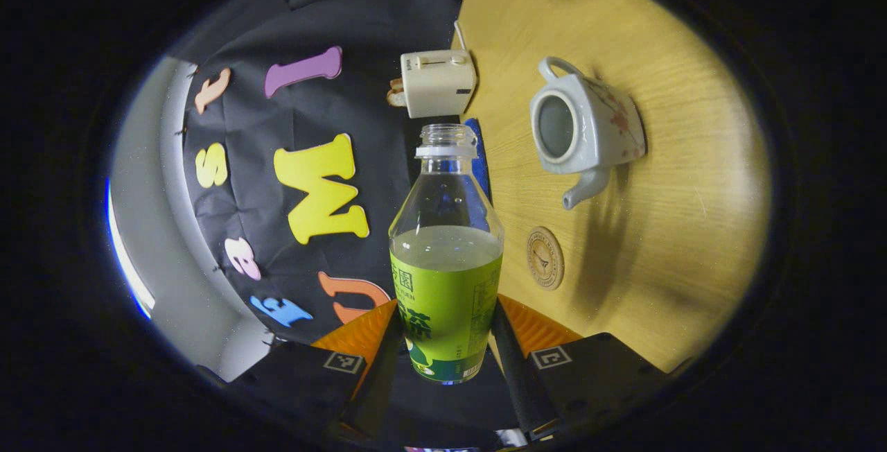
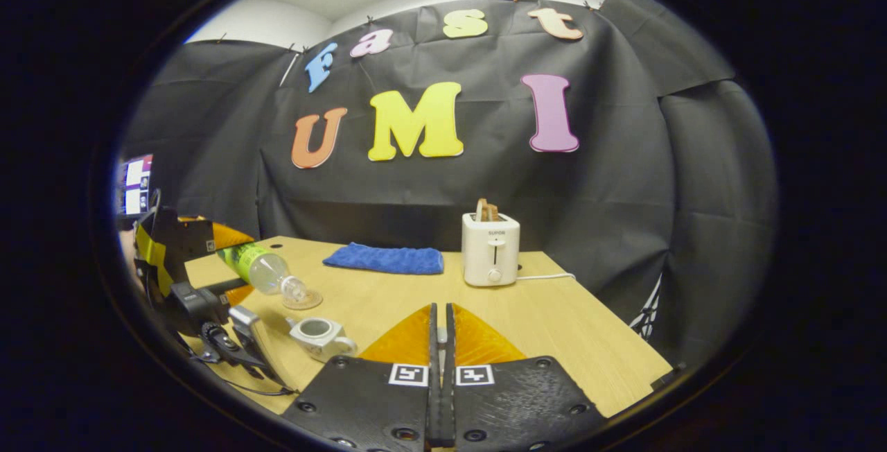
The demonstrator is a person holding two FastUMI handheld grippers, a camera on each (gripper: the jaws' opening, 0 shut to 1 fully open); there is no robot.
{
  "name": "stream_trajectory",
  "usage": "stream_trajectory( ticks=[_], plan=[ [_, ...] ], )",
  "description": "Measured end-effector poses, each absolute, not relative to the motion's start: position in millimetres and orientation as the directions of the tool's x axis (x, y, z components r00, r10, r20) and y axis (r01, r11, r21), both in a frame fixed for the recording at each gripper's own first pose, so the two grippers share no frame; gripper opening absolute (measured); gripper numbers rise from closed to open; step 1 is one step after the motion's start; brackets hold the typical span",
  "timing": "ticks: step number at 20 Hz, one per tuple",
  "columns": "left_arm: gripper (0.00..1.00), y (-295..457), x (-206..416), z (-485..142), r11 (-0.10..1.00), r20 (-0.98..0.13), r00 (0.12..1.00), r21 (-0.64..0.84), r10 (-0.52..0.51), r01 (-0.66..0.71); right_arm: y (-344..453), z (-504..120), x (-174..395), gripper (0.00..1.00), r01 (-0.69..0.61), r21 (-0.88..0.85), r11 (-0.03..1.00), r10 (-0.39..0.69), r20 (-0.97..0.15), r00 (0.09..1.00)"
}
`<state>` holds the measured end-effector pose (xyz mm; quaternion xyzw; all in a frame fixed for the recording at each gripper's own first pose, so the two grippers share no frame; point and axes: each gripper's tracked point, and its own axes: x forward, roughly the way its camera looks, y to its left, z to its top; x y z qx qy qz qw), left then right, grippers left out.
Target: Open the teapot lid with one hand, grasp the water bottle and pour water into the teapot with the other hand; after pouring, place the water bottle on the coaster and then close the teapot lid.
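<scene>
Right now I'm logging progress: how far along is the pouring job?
Done: the teapot stands open. In hand: the left gripper grips the uncapped water bottle, tilted beside the teapot in the right gripper view; no water stream visible. Left: pouring, setting the bottle on the coaster, closing the lid.

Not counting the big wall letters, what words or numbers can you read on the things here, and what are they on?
"SUPOR": front of the white toaster.
Water bottle: green wrapper has printing, too curved and small to read properly.
Coaster: a little drawing with tiny lettering around it, too small to read.
Square markers: black-and-white patterns, no words.
Screen: too small and blurred.
</scene>
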<state>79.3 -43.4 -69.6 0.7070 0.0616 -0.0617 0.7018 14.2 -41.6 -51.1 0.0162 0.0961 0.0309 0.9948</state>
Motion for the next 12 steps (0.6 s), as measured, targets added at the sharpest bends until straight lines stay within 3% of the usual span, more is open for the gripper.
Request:
stream_trajectory(
  ticks=[5, 7, 12],
  plan=[
    [0.69, -50.7, 69.2, -83.8, 0.474, -0.236, 0.971, 0.851, -0.039, 0.226, -26.1, -37.2, 7.1, 0.00, -0.081, 0.104, 0.991, 0.100, -0.188, 0.977],
    [0.73, -50.7, 53.9, -78.0, 0.630, -0.225, 0.973, 0.748, -0.053, 0.207, -21.0, -29.0, 5.9, 0.00, -0.084, 0.090, 0.992, 0.099, -0.174, 0.980],
    [0.73, -44.8, 55.3, -57.5, 0.876, -0.218, 0.970, 0.440, -0.112, 0.200, 1.2, -17.2, 5.6, 0.00, -0.113, 0.083, 0.990, 0.124, -0.154, 0.980]
  ],
)
